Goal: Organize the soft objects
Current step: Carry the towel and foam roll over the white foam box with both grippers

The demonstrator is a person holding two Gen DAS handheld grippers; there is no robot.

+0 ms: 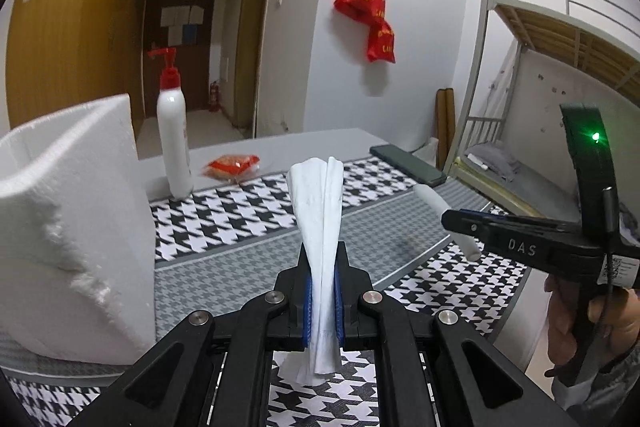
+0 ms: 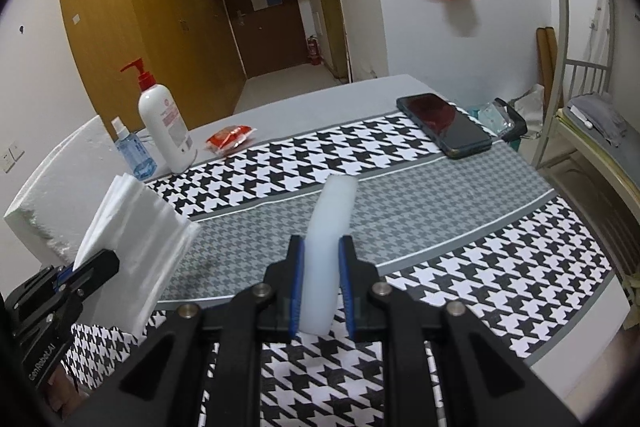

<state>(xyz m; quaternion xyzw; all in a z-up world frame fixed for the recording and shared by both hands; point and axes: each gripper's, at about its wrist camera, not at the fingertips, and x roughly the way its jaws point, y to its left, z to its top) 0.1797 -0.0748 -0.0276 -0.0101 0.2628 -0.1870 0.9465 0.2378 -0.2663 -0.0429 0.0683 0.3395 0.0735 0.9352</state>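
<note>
Covering most of both frames, the bench [image 2: 460, 251] wears a cloth of large black-and-white houndstooth bands split by a finer grey houndstooth strip. A rough white foam block [image 1: 68, 239] fills the left of the left wrist view; in the right wrist view it shrinks to a slab at left centre. Only the right wrist view shows a small blue spray bottle [image 2: 134, 153] beside the white pump bottle [image 2: 164, 127] with its red head, and the whole dark phone [image 2: 444, 125] at upper right. A red crinkled packet [image 2: 230, 139] lies just beside the pump bottle.

Bottom centre of the left wrist view, the left tongs [image 1: 323, 301] are pinched narrow on a folded white tissue [image 1: 320, 211], thin and creased, which fans out above the blue pads; the right wrist view shows it as a ribbed sheet at lower left. The right tongs [image 2: 322, 291] clamp a smooth, translucent white foam strip [image 2: 326, 247], standing upright at bottom centre, over the grey strip.

Lettering reads "DAS" on the right tool in the left wrist view, "GenRobot.AI" on the left tool at the lower left of the right wrist view.
</note>
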